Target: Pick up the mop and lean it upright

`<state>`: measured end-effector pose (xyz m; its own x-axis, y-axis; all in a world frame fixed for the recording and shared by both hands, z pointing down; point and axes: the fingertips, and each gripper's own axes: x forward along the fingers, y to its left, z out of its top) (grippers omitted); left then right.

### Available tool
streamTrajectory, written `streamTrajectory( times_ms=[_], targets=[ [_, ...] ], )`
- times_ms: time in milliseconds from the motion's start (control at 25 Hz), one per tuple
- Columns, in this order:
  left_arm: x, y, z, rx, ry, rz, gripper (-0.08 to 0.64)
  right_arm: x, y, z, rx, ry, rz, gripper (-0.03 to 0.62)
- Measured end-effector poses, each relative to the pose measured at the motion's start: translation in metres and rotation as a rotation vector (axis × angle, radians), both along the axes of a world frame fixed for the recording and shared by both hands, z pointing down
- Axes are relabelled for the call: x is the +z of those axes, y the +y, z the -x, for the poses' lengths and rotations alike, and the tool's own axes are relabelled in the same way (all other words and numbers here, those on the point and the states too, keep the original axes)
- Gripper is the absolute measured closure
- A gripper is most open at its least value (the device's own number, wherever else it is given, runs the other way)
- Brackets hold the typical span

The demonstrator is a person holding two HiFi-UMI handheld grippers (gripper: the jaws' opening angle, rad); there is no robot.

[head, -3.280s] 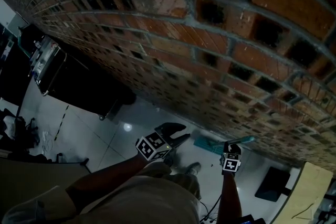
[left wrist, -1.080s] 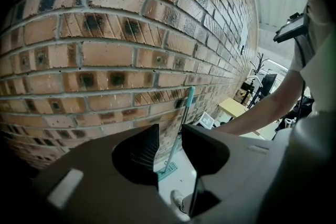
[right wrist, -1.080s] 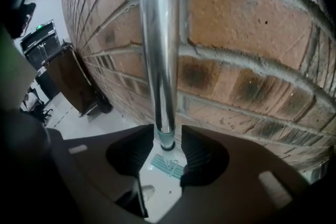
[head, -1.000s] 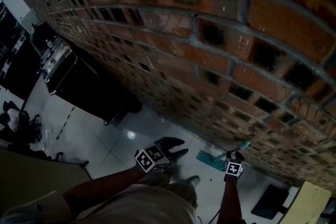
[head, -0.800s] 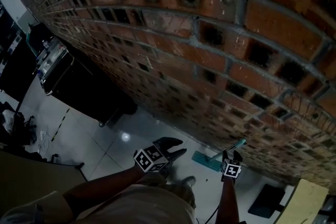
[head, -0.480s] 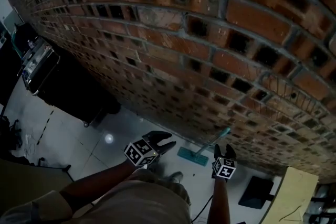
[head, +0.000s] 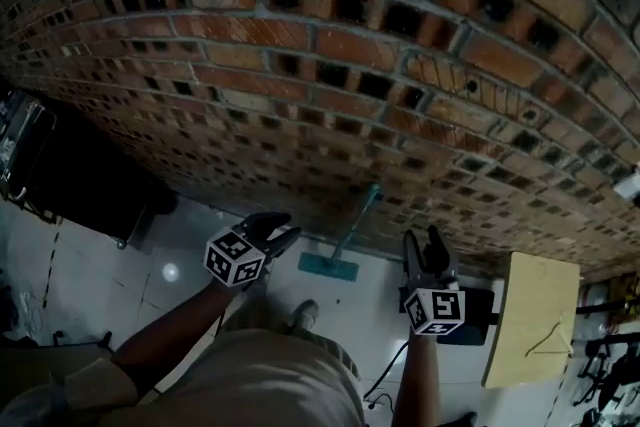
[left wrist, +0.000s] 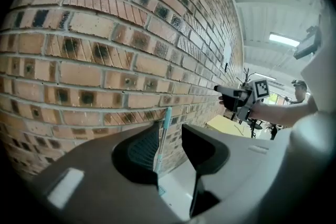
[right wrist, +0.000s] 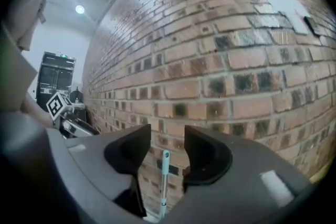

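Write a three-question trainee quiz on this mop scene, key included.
1. True or false: the mop is lying down flat.
2. The mop's handle leans against: A) the brick wall B) a chair C) a ladder.
3. Which gripper is holding the mop?

Key:
1. False. It stands upright.
2. A.
3. Neither. The left gripper is open, and the right gripper is closing its jaws on nothing. The mop stands clear beyond both.
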<state>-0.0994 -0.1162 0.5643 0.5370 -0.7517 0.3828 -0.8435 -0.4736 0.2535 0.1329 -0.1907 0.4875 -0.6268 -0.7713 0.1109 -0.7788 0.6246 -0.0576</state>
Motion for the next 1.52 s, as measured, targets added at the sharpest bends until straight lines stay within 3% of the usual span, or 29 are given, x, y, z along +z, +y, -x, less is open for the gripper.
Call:
streamTrajectory(
  times_ms=[240,480,960,1520],
  targets=[
    [-0.001,-0.006,-0.027,0.033,0.014,-0.016,0.405,-0.061,0.047,-0.033,0.057,-0.024,-0.101,0.403],
    [-0.019,-0.003,-0.045,0.121,0.022,-0.059,0.407,-0.072,0.088,-0.046,0.132,-0.002,-0.135,0.405],
    [-0.066,0.008,-0.042,0.303,0.052,-0.146,0.413,-0.045,0.15,-0.066,0.382,0.056,-0.005,0.408],
    [-0.04,0.053,-0.017,0.436,0.103,-0.098,0.417,-0.003,0.239,-0.045,0.589,0.122,0.141,0.472]
  ],
)
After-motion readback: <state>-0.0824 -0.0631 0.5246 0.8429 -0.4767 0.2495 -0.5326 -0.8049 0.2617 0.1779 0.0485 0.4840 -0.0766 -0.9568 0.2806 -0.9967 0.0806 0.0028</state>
